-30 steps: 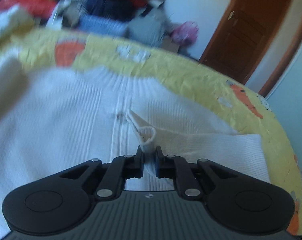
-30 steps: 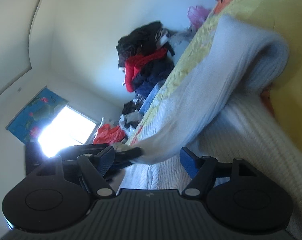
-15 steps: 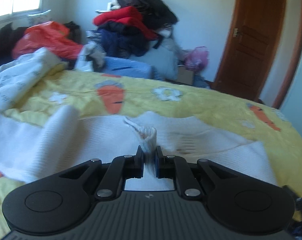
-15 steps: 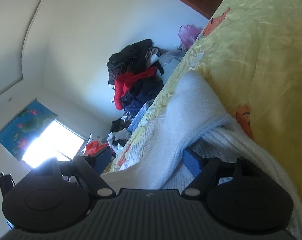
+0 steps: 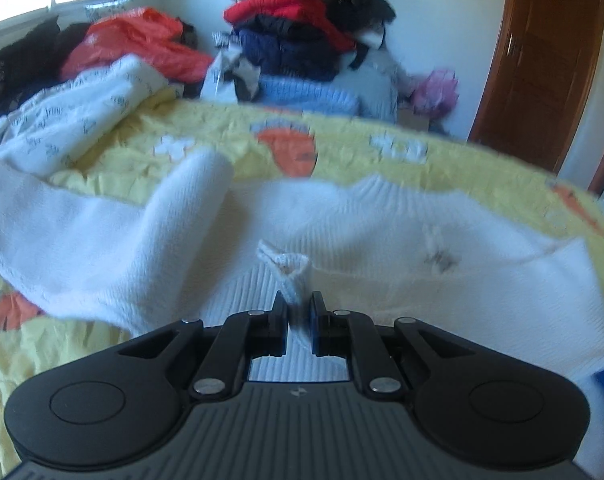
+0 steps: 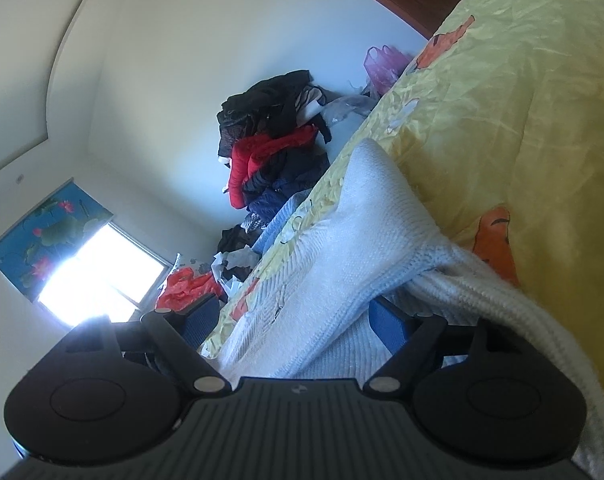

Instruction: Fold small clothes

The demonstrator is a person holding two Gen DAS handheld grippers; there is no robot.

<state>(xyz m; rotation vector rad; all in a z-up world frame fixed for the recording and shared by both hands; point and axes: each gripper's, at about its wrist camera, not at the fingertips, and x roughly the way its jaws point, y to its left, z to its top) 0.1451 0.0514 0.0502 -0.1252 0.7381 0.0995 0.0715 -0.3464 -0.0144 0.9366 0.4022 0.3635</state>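
My left gripper (image 5: 298,307) was clamped on a pinch of the white sweater (image 5: 382,232), which lay spread on the yellow bedspread (image 5: 342,140). My right gripper (image 6: 289,316) stood wide, sweater fabric between its jaws.

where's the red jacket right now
In the left wrist view the red jacket sits top centre in the clothes pile against the wall, left of the wooden door.

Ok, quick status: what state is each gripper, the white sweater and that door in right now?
left gripper: shut, pinching a fold of the sweater's edge.
right gripper: open, fingers either side of the knit, not clamped.
white sweater: on the yellow bedspread, partly folded, one sleeve bunched up.
wooden door: closed.
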